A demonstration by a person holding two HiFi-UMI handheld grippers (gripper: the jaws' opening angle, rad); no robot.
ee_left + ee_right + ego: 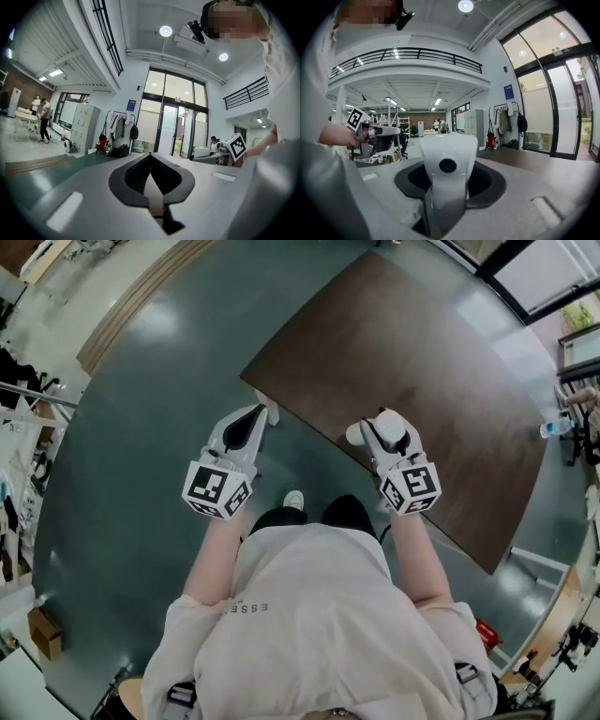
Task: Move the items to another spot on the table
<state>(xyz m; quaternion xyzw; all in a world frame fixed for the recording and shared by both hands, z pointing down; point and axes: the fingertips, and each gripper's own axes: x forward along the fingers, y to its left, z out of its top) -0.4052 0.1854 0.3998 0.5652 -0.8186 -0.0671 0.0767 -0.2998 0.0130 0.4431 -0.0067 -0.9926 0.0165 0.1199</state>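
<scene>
A person stands at the near edge of a dark brown table (412, 362) with a gripper in each hand, both raised and looking out across the room. My right gripper (380, 430) is over the table's near edge, shut on a white rounded item (447, 154) with a small dark hole; the item hides the jaw tips. In the head view the same white item (356, 434) juts out to the left of the jaws. My left gripper (150, 157) hangs beside the table's near corner over the green floor, its dark pads (133, 176) meeting at the tip with nothing between them.
The tabletop shows no other items in the head view. A water bottle (555, 427) stands on a desk at the far right. Glass doors (173, 126), grey lockers (84, 129) and a coat rack (119, 133) line the room. A cardboard box (45, 632) sits on the floor at the left.
</scene>
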